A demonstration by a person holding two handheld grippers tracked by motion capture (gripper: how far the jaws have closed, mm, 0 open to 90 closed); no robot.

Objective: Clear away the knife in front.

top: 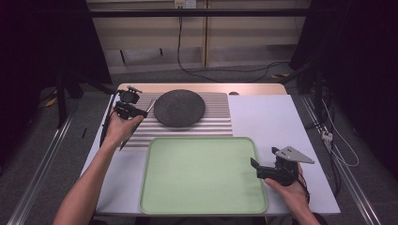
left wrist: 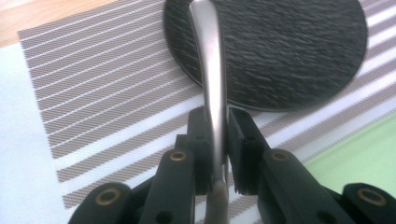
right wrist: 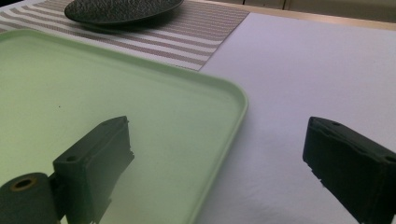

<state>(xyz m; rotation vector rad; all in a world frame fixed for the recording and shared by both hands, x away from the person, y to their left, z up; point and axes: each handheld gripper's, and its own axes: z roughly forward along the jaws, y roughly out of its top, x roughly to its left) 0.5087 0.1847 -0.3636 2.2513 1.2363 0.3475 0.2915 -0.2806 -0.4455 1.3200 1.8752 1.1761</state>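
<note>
While the left tongs [left wrist: 218,140] clamp a metal utensil handle [left wrist: 211,70] at the dark plate's [top: 179,108] nine o'clock, the right tongs [right wrist: 219,163] gape wide beside the green tray [top: 202,176].

Both forearms are showing bare, with no sleeves. The left gripper [left wrist: 218,140] is showing black jaws with brass-ringed screw holes behind its fingertips. The right gripper [top: 256,167] is wearing a grey three-cornered plate behind its black jaws.
</note>
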